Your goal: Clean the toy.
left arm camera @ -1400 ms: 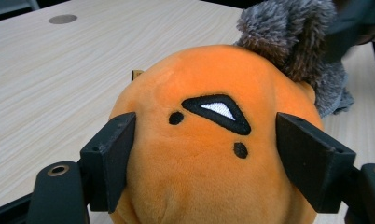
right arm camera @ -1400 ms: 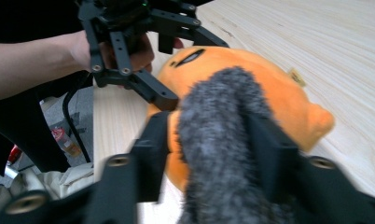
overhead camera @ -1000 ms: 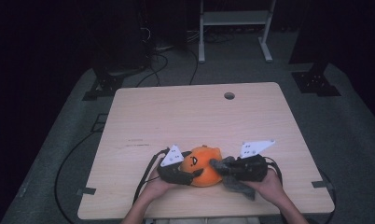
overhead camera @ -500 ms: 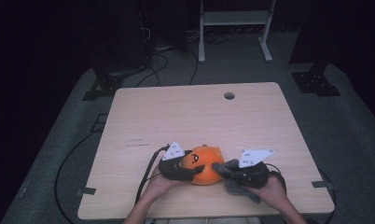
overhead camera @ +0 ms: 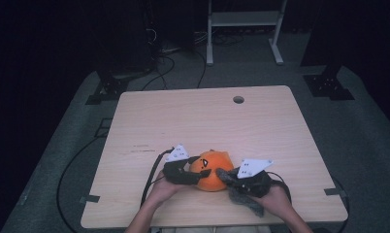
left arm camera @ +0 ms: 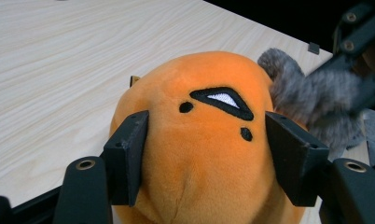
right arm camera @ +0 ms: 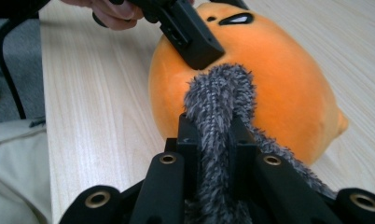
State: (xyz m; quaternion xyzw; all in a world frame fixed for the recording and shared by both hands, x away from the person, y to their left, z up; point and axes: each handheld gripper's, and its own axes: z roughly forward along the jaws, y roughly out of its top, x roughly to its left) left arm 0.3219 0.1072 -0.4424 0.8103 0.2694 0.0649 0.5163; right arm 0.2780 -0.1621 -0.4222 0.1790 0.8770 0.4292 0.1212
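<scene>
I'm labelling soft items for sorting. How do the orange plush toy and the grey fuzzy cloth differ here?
The orange plush toy is round, smooth and stuffed, with stitched black marks; the grey fuzzy cloth is limp, shaggy and plain. The toy sits between the left gripper jaws, which have just been closing; the cloth is pinched in the right gripper. Both are soft and touching.

At the bottom centre of the high view both forearms come up from the lower edge, the left hand (overhead camera: 160, 190) and the right hand (overhead camera: 275, 200) each wrapped round a black two-jaw gripper. The left gripper (overhead camera: 195, 175) points toward frame right, and its jaws, which have just been closing, now press on either side of the round orange plush toy (left arm camera: 209, 140). The right gripper (overhead camera: 226, 178) points toward frame left, its jaws pinched tight on a fuzzy grey knitted cloth (right arm camera: 218, 121).
</scene>
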